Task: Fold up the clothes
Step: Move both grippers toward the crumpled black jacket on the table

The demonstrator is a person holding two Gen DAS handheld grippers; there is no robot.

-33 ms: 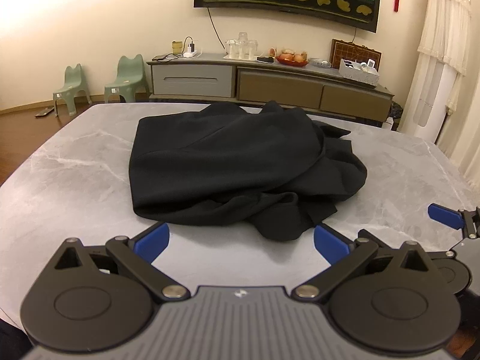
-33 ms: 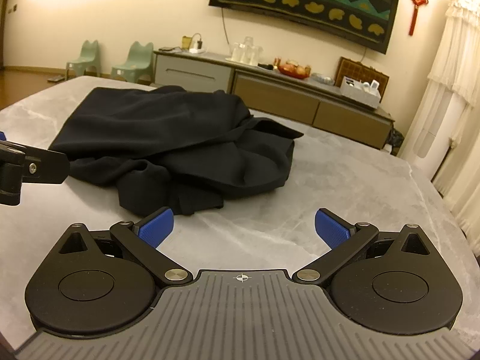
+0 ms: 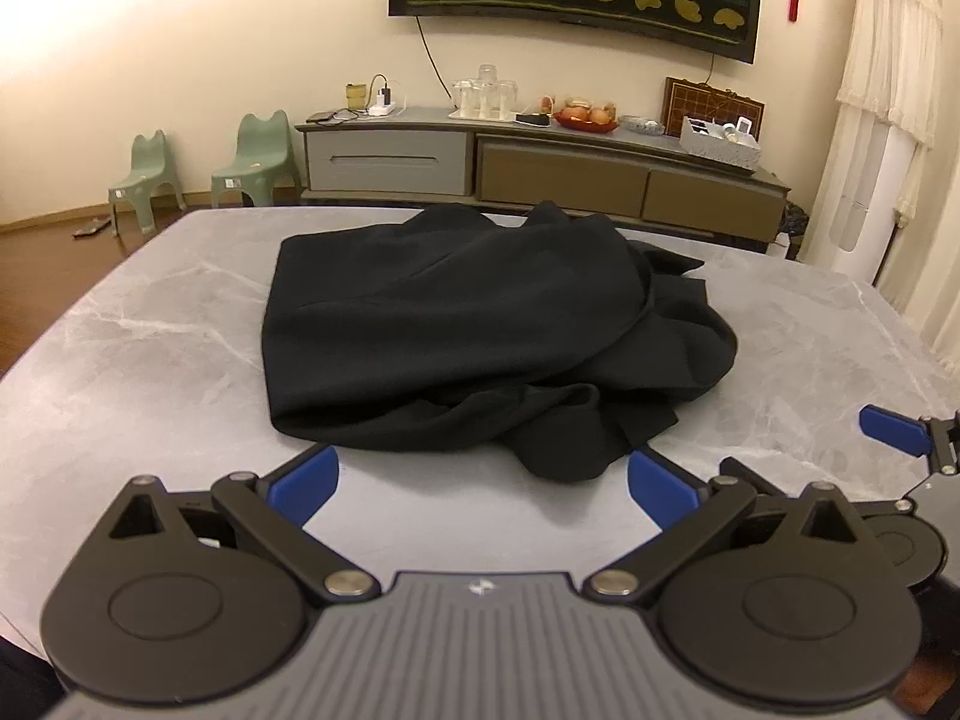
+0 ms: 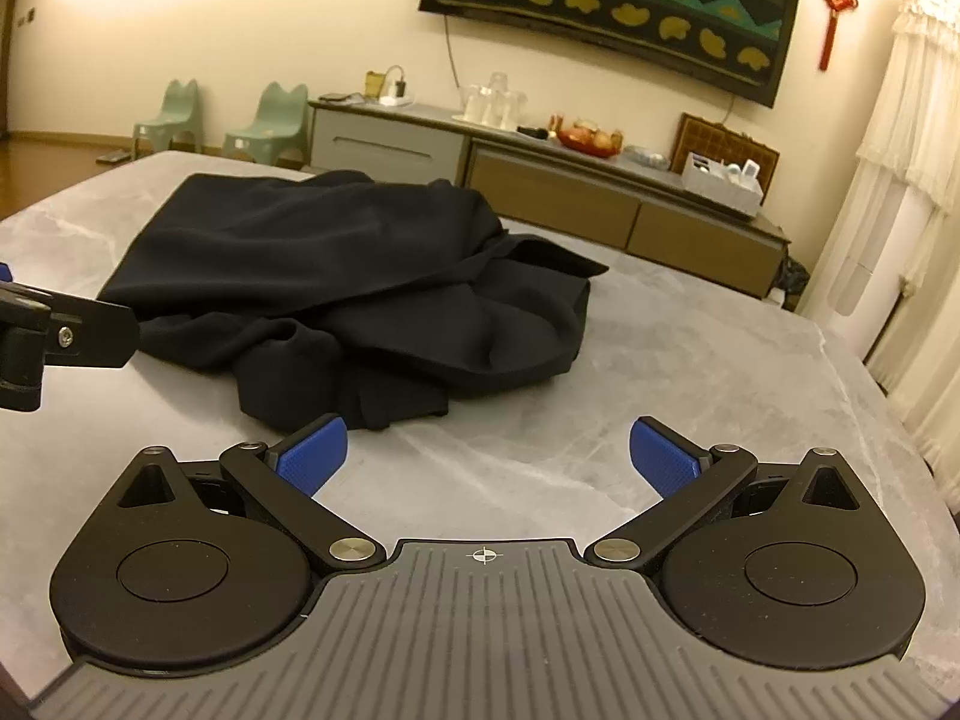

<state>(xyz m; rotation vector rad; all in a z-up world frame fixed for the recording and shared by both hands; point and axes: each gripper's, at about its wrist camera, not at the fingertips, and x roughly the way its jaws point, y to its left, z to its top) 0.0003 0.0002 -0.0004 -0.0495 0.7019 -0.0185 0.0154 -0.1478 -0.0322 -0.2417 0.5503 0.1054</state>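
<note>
Both grippers empty and staged, black garment unfolded mid-worktop.

I've got the left gripper (image 3: pixel 483 480) tilted down at the near edge of the black garment (image 3: pixel 480 330), fingers (image 3: pixel 306 483) spread wide with nothing between them; looks set to straddle the rumpled flap that spills toward me. The right gripper (image 4: pixel 489 456) sits just beside it over bare grey marble worktop (image 4: pixel 690 372), its fingers wide and empty too, the cloth's near fold just ahead of the left finger. The garment lies bunched in the middle: flat on its left side, crumpled layers on the right. My read: no fold started; first grab should be an edge, so I can spread it flat.
</note>
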